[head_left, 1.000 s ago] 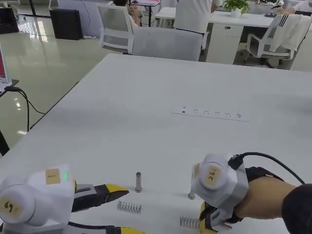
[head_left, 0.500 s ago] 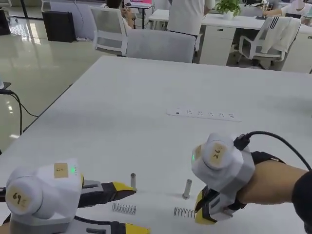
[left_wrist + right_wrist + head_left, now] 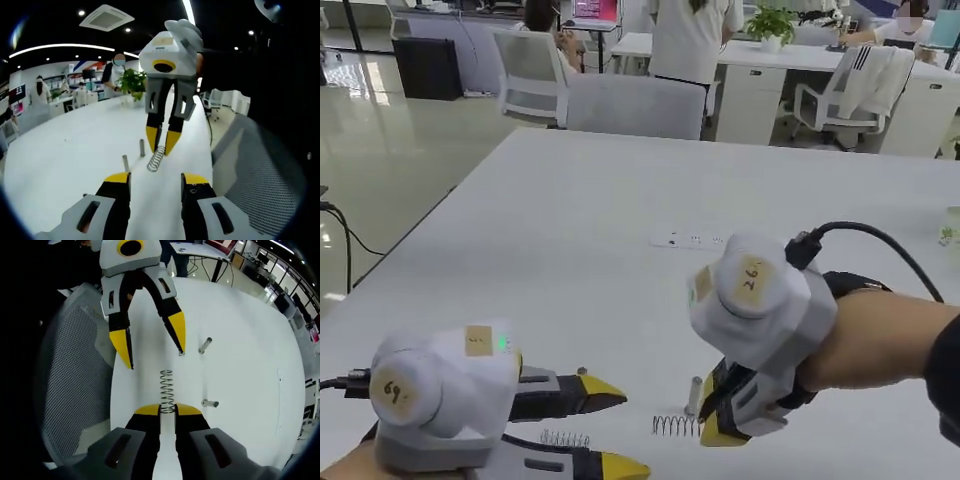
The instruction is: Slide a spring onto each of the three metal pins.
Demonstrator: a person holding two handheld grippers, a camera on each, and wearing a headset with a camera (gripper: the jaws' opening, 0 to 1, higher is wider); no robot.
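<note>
Now three pins (image 3: 205, 345) (image 3: 210, 403) (image 3: 181, 353), two springs (image 3: 675, 425) (image 3: 563, 438), one in closed right tongs (image 3: 168, 409); left tongs (image 3: 156, 178) agape.

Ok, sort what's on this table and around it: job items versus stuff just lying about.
For the job:
- spring, gripped at one end by the shut right gripper
- second spring, lying loose
- pin
- another pin
- left gripper, open

Lying about:
- power strip
- grey chair
- potted plant
</note>
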